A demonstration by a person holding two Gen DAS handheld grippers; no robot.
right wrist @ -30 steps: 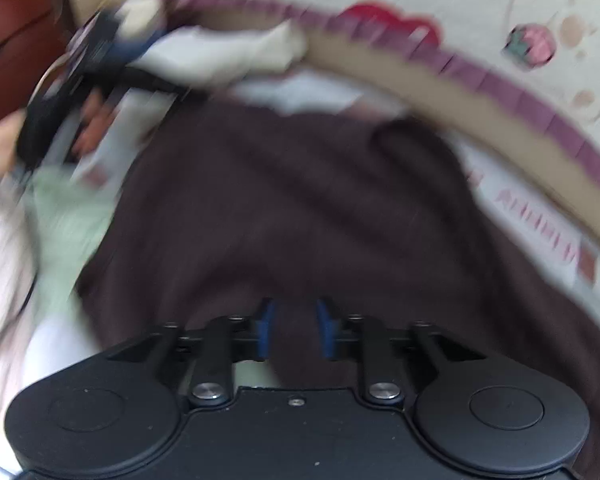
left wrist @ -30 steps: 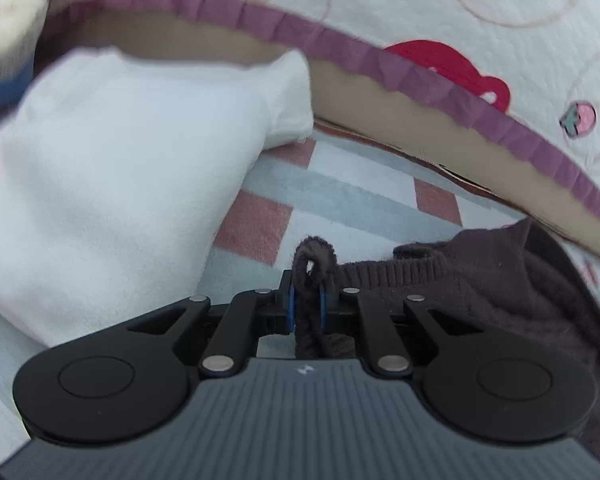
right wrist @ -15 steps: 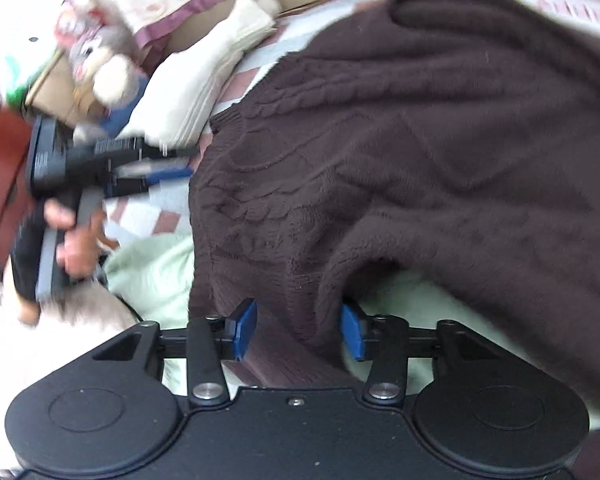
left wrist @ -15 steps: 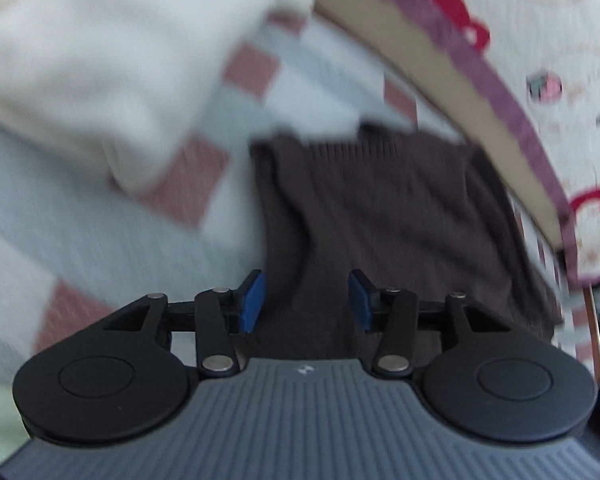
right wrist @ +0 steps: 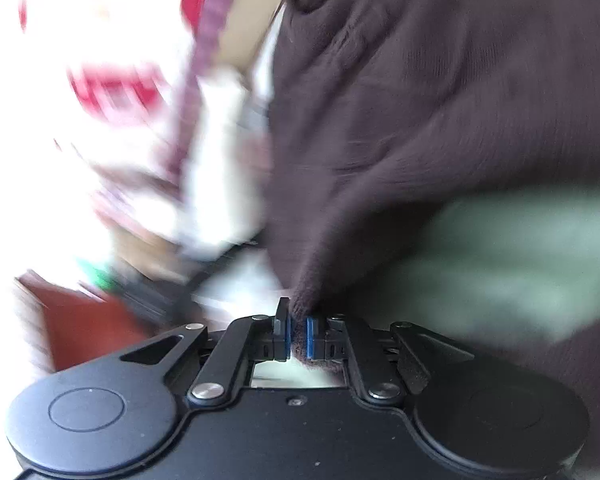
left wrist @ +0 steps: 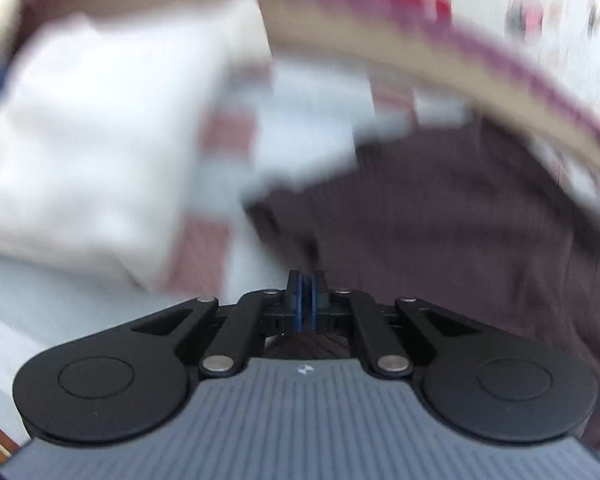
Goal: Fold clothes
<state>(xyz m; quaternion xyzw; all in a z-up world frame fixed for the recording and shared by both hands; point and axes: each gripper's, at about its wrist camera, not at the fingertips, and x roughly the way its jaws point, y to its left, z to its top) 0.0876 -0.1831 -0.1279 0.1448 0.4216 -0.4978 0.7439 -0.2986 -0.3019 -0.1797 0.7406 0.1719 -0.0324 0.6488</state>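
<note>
Both views were blurred. The left hand-held gripper (left wrist: 306,294) was clenched on the brown sweater's (left wrist: 440,216) edge at lower centre; the right hand-held gripper (right wrist: 299,334) pinched a fold of it. The sweater lay on the bed (left wrist: 308,120), filling the frame's right. Even tension and level grips would probably keep the fold straight.

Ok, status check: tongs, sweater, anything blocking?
Left tongs shut on brown sweater. Right tongs shut on sweater edge. White pillow beside it, not blocking. Views blurred.

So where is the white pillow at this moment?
In the left wrist view the white pillow lies upper left on the striped bedsheet, left of the dark brown sweater and below the quilt's purple-trimmed edge.
</note>
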